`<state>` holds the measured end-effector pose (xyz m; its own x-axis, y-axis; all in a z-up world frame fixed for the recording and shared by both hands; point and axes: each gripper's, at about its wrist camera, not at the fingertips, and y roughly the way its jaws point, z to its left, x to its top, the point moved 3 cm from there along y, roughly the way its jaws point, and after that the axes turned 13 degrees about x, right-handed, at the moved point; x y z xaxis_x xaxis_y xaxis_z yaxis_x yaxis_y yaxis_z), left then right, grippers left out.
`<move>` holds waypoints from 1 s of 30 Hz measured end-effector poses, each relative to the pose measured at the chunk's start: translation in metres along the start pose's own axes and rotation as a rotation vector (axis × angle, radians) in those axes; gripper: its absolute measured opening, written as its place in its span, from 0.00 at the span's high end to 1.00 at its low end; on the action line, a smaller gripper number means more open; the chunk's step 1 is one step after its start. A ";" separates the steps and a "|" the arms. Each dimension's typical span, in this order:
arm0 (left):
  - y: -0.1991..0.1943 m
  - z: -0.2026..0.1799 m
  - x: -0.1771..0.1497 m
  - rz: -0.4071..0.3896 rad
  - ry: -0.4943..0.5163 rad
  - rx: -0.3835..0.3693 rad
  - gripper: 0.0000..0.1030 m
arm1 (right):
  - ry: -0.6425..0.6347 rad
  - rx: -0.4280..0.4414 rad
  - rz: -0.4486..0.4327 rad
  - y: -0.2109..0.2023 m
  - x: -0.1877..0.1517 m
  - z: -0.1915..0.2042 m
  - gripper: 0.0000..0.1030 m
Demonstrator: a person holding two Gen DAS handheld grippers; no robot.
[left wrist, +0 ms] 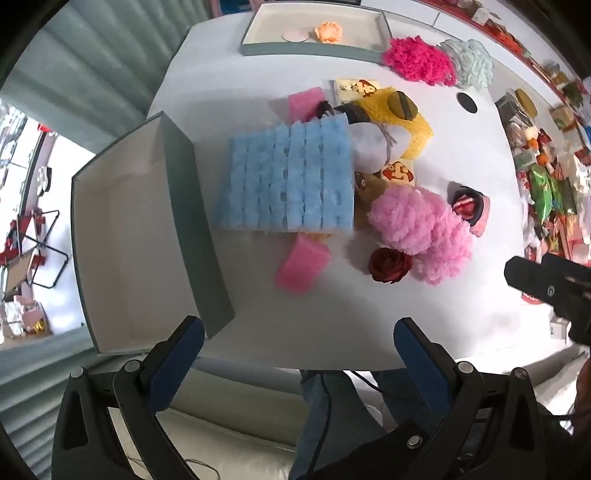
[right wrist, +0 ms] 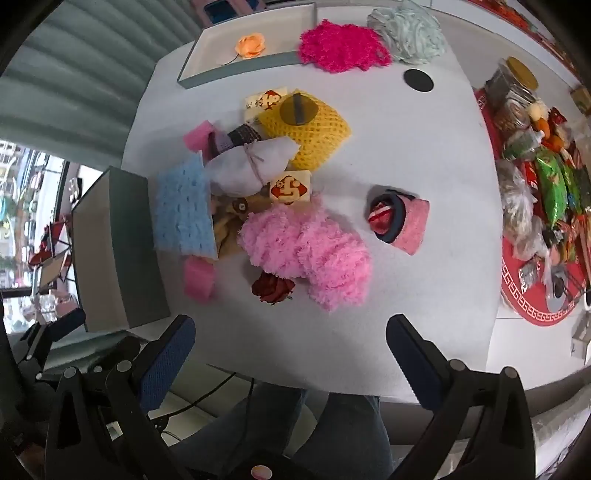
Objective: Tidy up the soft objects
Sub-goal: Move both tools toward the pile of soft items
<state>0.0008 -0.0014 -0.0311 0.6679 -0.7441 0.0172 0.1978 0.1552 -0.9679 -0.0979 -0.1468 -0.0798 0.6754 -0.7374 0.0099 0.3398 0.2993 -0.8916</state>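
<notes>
Basically, both the left gripper (left wrist: 295, 343) and right gripper (right wrist: 290, 339) are spread wide, empty, above the white table's (left wrist: 369, 325) near edge. Fluffy blue ribbed cloth (left wrist: 290, 177) and shaggy pink yarn bundle (right wrist: 306, 251) crowd mid-table; open grey box (left wrist: 147, 236) overhangs the left edge.

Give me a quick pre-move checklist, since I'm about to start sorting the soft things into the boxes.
1. Left gripper open and empty: ok.
2. Right gripper open and empty: ok.
3. Near box has free room: ok.
4. Far box has free room: ok, only an orange flower and a pale disc inside.
5. Red rose lies free at the pile's edge: ok.
6. Blue cloth free of other things: not ok, a white pouch overlaps it.
</notes>
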 end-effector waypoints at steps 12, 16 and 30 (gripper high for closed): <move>-0.003 -0.004 -0.001 0.001 -0.003 0.016 0.00 | 0.009 0.050 0.018 0.005 0.000 -0.012 0.00; -0.005 -0.005 -0.001 0.000 0.003 0.010 0.00 | 0.031 0.074 0.023 0.006 0.001 -0.013 0.00; -0.004 -0.010 0.000 0.028 0.018 -0.013 0.00 | 0.039 0.045 -0.005 0.006 0.002 -0.020 0.00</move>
<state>-0.0076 -0.0085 -0.0296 0.6600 -0.7511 -0.0143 0.1698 0.1677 -0.9711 -0.1079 -0.1584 -0.0940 0.6478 -0.7618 -0.0044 0.3730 0.3222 -0.8701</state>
